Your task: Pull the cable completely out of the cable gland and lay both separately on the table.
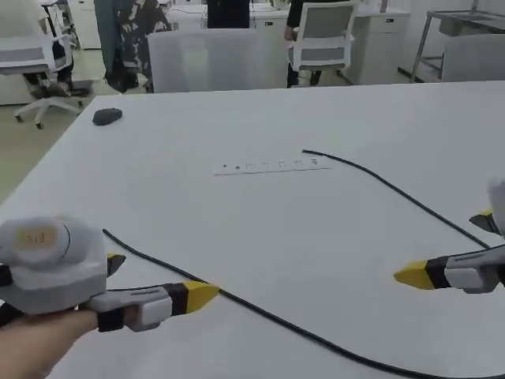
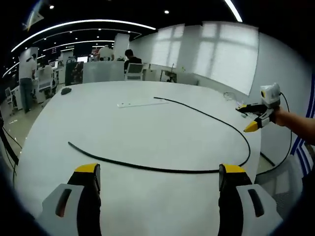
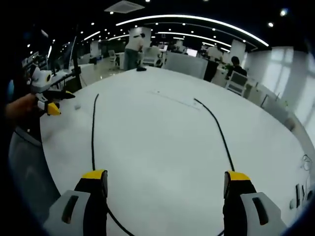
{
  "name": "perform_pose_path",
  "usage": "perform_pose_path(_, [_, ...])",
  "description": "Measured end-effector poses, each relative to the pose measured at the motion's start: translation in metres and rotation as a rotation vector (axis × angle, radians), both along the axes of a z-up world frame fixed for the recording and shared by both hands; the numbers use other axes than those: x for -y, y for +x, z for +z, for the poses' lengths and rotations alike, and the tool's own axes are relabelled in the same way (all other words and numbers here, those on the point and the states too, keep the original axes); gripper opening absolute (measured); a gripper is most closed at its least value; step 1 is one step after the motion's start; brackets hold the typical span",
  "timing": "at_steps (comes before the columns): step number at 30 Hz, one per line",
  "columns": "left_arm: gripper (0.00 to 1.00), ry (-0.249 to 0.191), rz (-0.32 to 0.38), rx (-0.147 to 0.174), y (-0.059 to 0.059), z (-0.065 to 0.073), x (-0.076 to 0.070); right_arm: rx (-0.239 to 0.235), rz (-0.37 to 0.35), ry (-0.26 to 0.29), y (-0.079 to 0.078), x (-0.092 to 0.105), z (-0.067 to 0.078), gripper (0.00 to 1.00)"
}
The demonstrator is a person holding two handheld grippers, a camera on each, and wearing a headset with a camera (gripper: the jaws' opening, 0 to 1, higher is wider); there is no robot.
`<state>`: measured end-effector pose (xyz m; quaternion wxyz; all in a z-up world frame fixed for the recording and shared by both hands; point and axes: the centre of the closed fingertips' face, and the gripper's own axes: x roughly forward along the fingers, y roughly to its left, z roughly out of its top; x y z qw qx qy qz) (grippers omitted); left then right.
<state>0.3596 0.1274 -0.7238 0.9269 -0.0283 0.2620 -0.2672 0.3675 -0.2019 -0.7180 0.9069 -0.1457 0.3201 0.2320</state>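
Note:
A long black cable (image 1: pixel 394 193) lies loose on the white table (image 1: pixel 237 213), running from near the middle out to the right and back across the front. My left gripper (image 1: pixel 160 278) hovers at the front left, open and empty, just above the cable's near stretch (image 2: pixel 147 167). At the right edge my right gripper (image 1: pixel 442 246) is also open and holds nothing. The cable curves between its jaws in the right gripper view (image 3: pixel 219 128). Each gripper shows in the other's view: the right gripper (image 2: pixel 253 118) and the left gripper (image 3: pixel 49 105).
A flat white strip with small markings (image 1: pixel 268 166) lies mid-table by the cable's far end. A dark mouse-shaped object (image 1: pixel 106 116) sits at the far left. Office chairs (image 1: pixel 319 39) and people stand beyond the table's far edge.

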Motion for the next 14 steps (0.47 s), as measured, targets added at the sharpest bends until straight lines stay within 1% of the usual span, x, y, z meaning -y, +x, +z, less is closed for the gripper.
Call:
perform_pose_path(1, [1.0,-0.001,-0.001,0.006,0.0,0.002,0.0,-0.003,0.0,-0.004,0.0,0.0,-0.001,0.99])
perform_pose_path(4, [1.0,0.014,0.001,0.03,0.002,0.008,-0.002,-0.012,-0.004,-0.003,-0.001,0.002,-0.002,0.99])
perform_pose_path(6, [1.0,0.027,0.007,0.032,0.003,0.008,-0.003,-0.02,-0.008,0.0,-0.002,0.003,-0.004,0.99])
perform_pose_path(7, [1.0,0.044,0.016,0.029,0.003,0.007,-0.005,-0.031,-0.011,0.002,-0.004,0.003,-0.005,0.99])
perform_pose_path(8, [1.0,0.066,0.035,0.017,0.003,0.005,-0.009,-0.035,-0.012,0.005,-0.005,0.003,-0.006,0.99])
perform_pose_path(9, [1.0,0.091,0.043,0.013,0.003,0.003,-0.011,-0.037,-0.013,0.005,-0.006,0.003,-0.007,0.99])
perform_pose_path(11, [1.0,0.086,0.036,0.024,0.003,0.005,-0.01,-0.04,-0.012,0.005,-0.008,0.002,-0.009,0.99])
perform_pose_path(14, [1.0,0.078,0.035,0.014,0.003,0.004,-0.009,-0.045,-0.006,0.001,-0.009,-0.001,-0.011,0.99])
